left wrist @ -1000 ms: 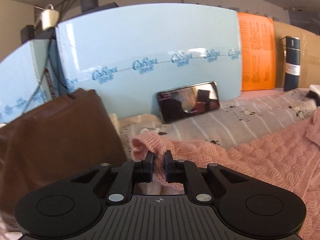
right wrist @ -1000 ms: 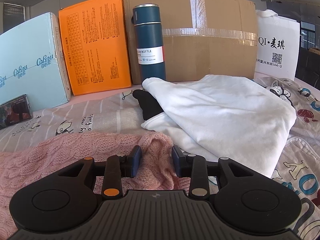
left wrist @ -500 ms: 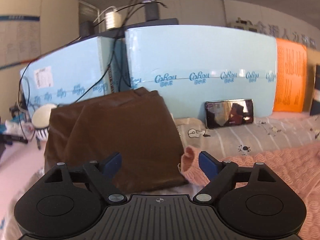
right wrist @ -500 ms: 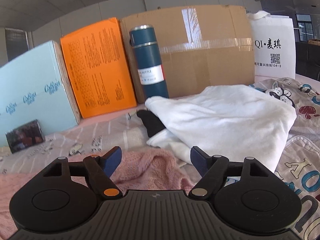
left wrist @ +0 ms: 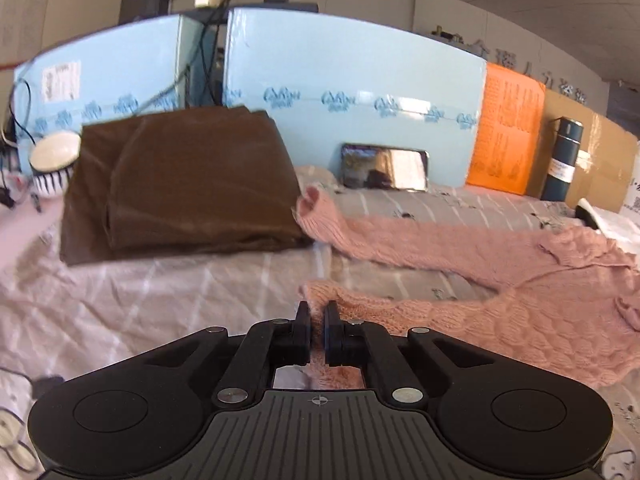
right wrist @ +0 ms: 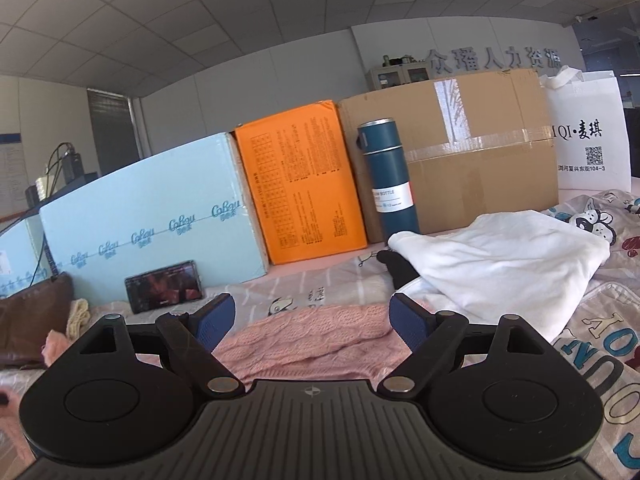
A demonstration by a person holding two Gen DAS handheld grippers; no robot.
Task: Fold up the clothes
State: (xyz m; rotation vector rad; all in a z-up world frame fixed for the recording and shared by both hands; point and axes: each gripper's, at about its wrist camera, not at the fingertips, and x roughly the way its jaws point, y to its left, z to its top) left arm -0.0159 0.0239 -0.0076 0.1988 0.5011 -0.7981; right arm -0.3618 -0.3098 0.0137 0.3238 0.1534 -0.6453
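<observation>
Pink and loosely knitted, the sweater [left wrist: 500,280] sprawls across the grey striped bedsheet [left wrist: 168,292], and everything else sits relative to it. Beyond its far sleeve stands the pale blue box [left wrist: 352,92]; just beside that sleeve's cuff lies the folded brown garment [left wrist: 180,184], and on the sweater's other side, touching its edge, a heap of white cloth [right wrist: 504,264]. Behind the sweater, an orange box [right wrist: 304,184] and a dark teal bottle [right wrist: 386,184] stand upright, a phone [left wrist: 384,166] leaning on the blue box. The left gripper [left wrist: 318,320] has just closed — its jaws pinch the sweater's near hem. The right gripper [right wrist: 310,322] hovers above the sweater, jaws having just spread wide, nothing between them.
</observation>
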